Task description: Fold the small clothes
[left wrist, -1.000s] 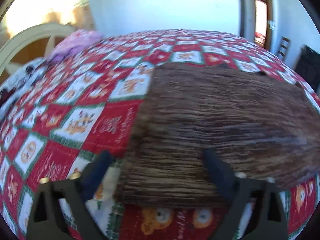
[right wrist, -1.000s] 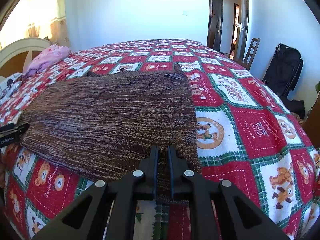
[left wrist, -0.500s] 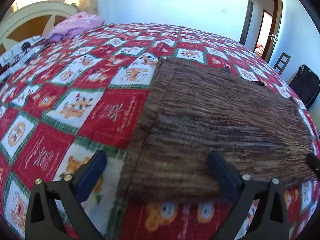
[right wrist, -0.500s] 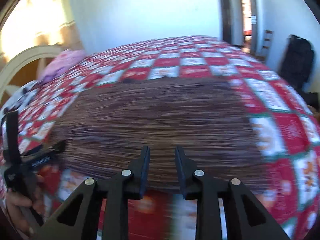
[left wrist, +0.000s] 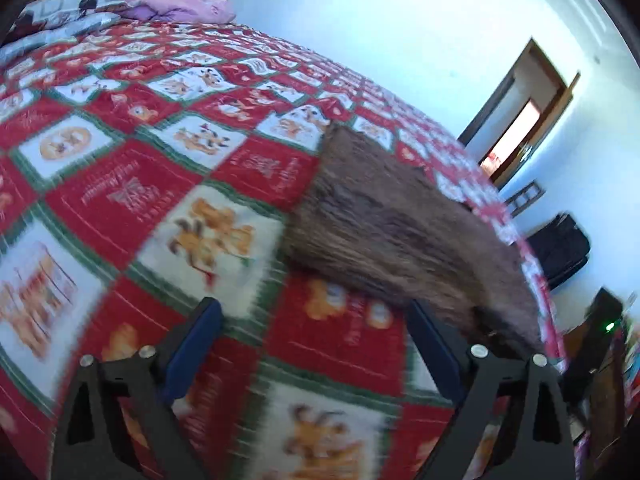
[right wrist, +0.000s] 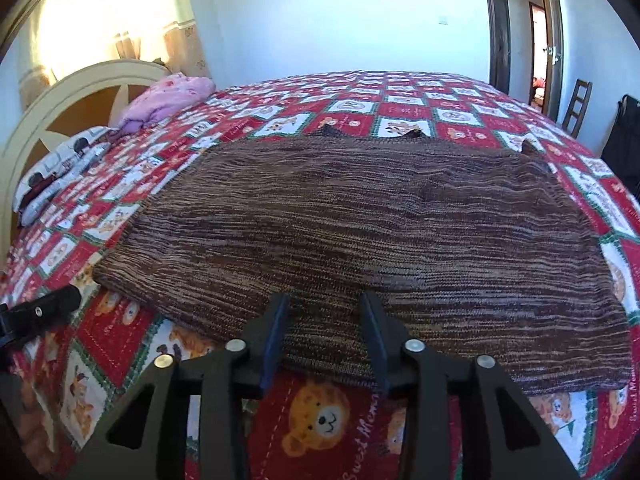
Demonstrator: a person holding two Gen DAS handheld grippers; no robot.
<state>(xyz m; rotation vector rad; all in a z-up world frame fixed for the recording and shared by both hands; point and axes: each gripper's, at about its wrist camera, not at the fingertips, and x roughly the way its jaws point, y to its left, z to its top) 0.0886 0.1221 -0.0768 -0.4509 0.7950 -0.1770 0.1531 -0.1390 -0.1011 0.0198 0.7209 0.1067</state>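
Sweater point(right wrist: 360, 236) lies flat on our quilt point(right wrist: 404, 116). Our right gripper point(right wrist: 324, 312) has just been opening, letting go; our left gripper point(left wrist: 312, 336) gapes empty beside it. Next we likely need fresh edge grips for another fold.

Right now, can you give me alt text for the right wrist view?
A brown knit garment lies flat on a red, white and green quilt, its near edge between the right tongs, whose jaws have just been opening and do not press it. A pink bundle lies near the headboard.
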